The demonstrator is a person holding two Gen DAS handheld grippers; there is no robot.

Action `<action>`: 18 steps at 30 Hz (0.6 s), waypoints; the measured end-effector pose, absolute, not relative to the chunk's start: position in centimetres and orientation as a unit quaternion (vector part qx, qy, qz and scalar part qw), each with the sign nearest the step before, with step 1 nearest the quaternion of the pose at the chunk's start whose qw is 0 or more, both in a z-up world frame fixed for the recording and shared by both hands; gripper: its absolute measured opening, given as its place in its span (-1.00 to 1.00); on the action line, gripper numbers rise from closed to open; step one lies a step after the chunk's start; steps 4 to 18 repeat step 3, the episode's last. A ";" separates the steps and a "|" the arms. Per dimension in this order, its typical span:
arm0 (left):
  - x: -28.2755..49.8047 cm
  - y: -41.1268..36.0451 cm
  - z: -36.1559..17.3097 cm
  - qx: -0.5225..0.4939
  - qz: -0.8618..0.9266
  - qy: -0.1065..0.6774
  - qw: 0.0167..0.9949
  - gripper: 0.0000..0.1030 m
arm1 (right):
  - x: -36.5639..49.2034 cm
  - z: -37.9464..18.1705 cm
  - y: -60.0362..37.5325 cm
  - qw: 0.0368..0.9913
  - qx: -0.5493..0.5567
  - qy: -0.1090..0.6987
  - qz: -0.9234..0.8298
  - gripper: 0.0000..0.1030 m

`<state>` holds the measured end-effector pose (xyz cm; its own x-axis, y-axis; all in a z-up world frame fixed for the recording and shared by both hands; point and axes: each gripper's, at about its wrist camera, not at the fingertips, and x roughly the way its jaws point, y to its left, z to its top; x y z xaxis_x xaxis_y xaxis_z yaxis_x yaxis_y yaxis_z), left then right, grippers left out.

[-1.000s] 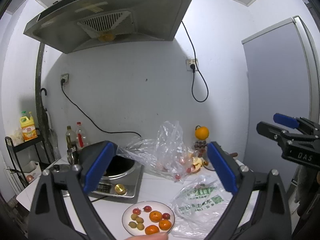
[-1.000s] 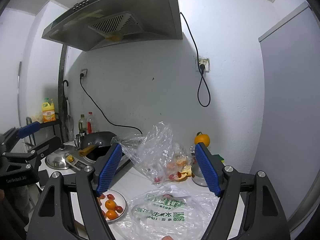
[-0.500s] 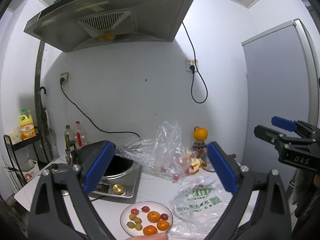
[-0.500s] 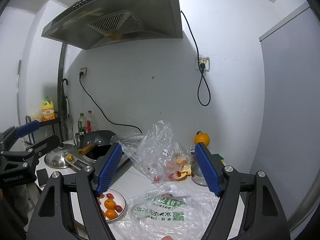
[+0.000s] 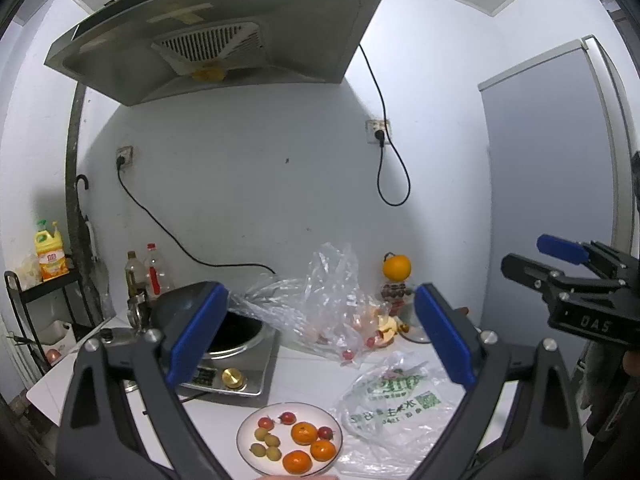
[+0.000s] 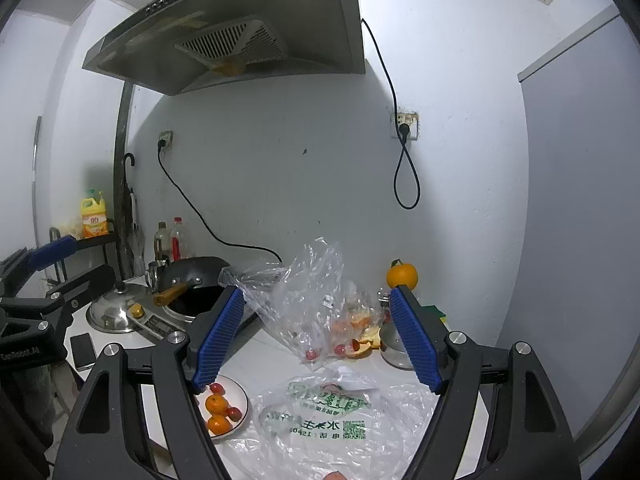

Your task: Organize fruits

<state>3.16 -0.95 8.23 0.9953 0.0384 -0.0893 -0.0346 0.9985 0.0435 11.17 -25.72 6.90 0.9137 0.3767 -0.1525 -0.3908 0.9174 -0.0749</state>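
Note:
A white plate near the counter's front edge holds oranges, red cherry tomatoes and small green fruits; it also shows in the right wrist view. A clear plastic bag with more fruit lies behind it, and a printed bag lies to the right. An orange sits on top of something at the back. My left gripper is open and empty, held high above the plate. My right gripper is open and empty above the printed bag.
An induction cooker with a black wok stands at the left, with a pot lid, a phone and bottles nearby. A range hood hangs overhead. A grey fridge stands at the right.
Both grippers have drifted slightly, so the counter and plate sit a little lower and nearer in view. Both stay open and empty.

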 end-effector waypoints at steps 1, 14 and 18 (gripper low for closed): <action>3.0 -1.0 8.2 0.023 0.017 0.044 0.999 0.86 | 11.2 6.9 -25.8 0.977 -0.052 0.068 0.196 0.52; 3.3 -1.2 8.0 0.027 0.013 0.045 0.999 0.86 | 11.3 6.8 -25.8 0.977 -0.053 0.069 0.194 0.52; 3.3 -1.2 8.0 0.027 0.013 0.045 0.999 0.86 | 11.3 6.8 -25.8 0.977 -0.053 0.069 0.194 0.52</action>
